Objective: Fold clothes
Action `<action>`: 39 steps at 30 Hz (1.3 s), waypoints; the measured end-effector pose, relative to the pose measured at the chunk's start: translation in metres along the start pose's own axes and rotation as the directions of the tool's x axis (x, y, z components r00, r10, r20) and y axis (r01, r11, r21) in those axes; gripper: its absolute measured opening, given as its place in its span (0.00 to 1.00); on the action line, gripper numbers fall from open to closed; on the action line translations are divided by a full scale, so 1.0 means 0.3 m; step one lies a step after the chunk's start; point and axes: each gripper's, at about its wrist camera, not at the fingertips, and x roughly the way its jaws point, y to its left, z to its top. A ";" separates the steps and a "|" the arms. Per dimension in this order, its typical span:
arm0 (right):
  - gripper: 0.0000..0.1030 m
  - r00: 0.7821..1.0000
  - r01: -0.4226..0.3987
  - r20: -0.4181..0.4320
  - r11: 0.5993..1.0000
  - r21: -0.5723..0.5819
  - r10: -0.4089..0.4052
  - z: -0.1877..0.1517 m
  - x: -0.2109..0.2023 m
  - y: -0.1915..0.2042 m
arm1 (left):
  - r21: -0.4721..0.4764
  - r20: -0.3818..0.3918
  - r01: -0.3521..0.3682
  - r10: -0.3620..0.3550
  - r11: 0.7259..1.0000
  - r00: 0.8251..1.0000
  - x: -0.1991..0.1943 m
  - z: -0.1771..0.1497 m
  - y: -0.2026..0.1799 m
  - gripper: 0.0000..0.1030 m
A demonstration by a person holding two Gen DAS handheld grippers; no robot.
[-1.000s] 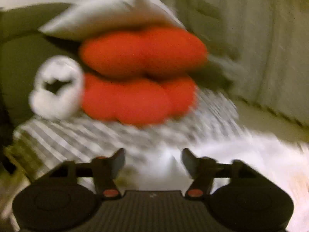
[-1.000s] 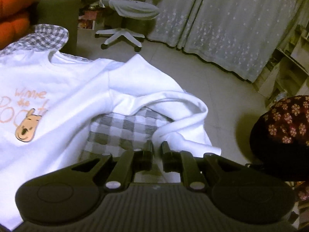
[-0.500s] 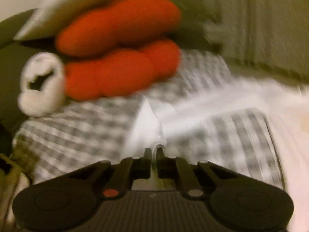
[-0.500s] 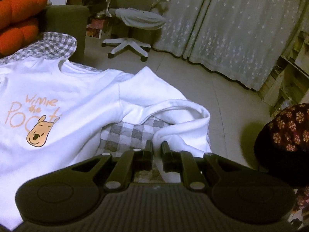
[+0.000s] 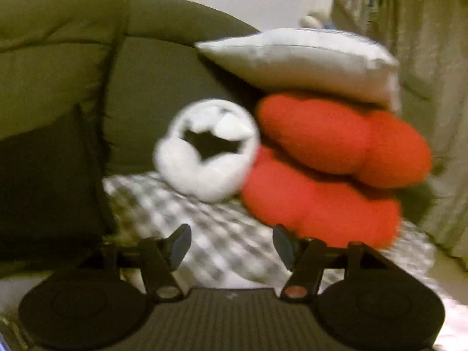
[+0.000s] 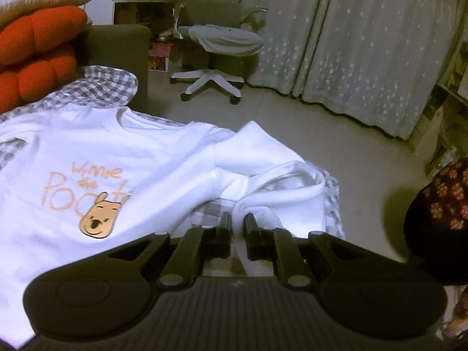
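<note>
A white sweatshirt (image 6: 131,152) with an orange bear print lies spread on a grey checkered cover (image 6: 105,87). Its right sleeve (image 6: 292,193) is bunched and folded back toward the body. My right gripper (image 6: 237,222) is almost closed, with the sleeve's white fabric pinched between its fingers. In the blurred left wrist view, my left gripper (image 5: 231,239) hovers over the checkered cover (image 5: 228,260). Its jaws are opening and nothing is between them. The sweatshirt is not in that view.
Two orange cushions (image 5: 336,175), a white pillow (image 5: 298,58) and a round white plush (image 5: 204,152) are stacked against the olive sofa back (image 5: 58,58). Past the sofa's edge are bare floor, an office chair (image 6: 216,38), curtains (image 6: 365,44) and a dark floral object (image 6: 438,219).
My left gripper closed on a white fabric corner, then let it go and swung left toward the cushions with jaws apart. My right gripper stayed closed on the sleeve and shifted slightly.
</note>
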 end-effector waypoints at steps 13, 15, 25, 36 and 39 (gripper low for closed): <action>0.15 0.990 -0.138 0.002 0.974 0.181 0.140 -0.198 -0.212 0.033 | 0.246 -0.370 0.432 -0.328 0.868 0.869 -0.360 -0.376 -0.303 0.52; 0.15 0.986 -0.160 -0.006 0.959 0.235 0.166 -0.261 -0.256 0.023 | 0.250 -0.406 0.471 -0.350 0.846 0.844 -0.402 -0.418 -0.292 0.51; 0.15 0.972 -0.216 -0.014 0.914 0.344 0.235 -0.430 -0.432 0.009 | 0.256 -0.450 0.512 -0.367 0.820 0.814 -0.489 -0.472 -0.223 0.47; 0.20 0.971 -0.216 -0.038 0.931 0.296 0.237 -0.486 -0.454 0.049 | 0.276 -0.506 0.564 -0.381 0.778 0.774 -0.479 -0.522 -0.242 0.06; 0.20 0.971 -0.218 -0.031 0.926 0.308 0.239 -0.494 -0.462 0.048 | 0.276 -0.507 0.564 -0.381 0.778 0.774 -0.485 -0.522 -0.243 0.06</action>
